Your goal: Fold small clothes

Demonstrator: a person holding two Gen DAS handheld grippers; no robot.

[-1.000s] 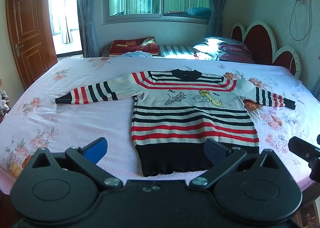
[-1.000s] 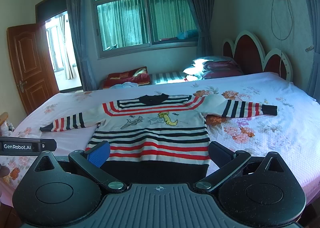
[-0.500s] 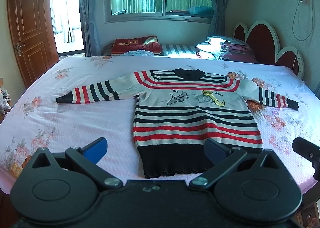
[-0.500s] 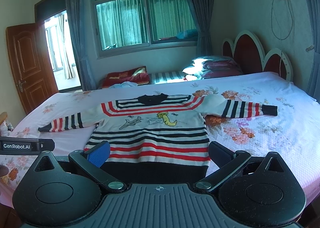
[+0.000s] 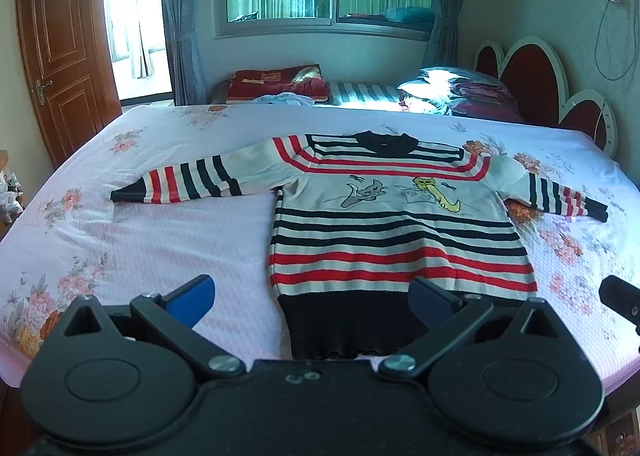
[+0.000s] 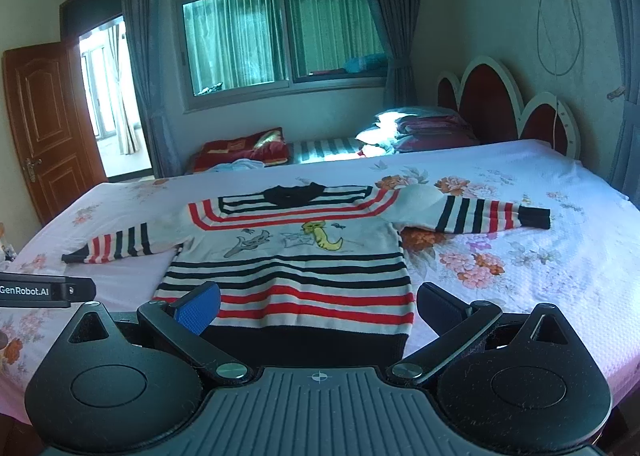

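Both grippers' fingers wide, empty: left gripper (image 5: 310,296), "GenRobot.AI" label; right gripper (image 6: 318,302); sweater (image 5: 394,224) flat.

The left gripper (image 5: 311,296) is held level and low, its two fingers spread wide apart with nothing between them. In the left wrist view, the blue-padded finger (image 5: 191,298) is seen at about 8 o'clock of the frame and the dark finger (image 5: 434,300) at about 4 o'clock. The right gripper (image 6: 318,306) is likewise held level with its jaws parted and nothing gripped; its blue pad (image 6: 198,308) is seen at 8 o'clock and its dark finger (image 6: 440,306) at 4 o'clock. The two tools are held side by side, pointing toward 12 o'clock.
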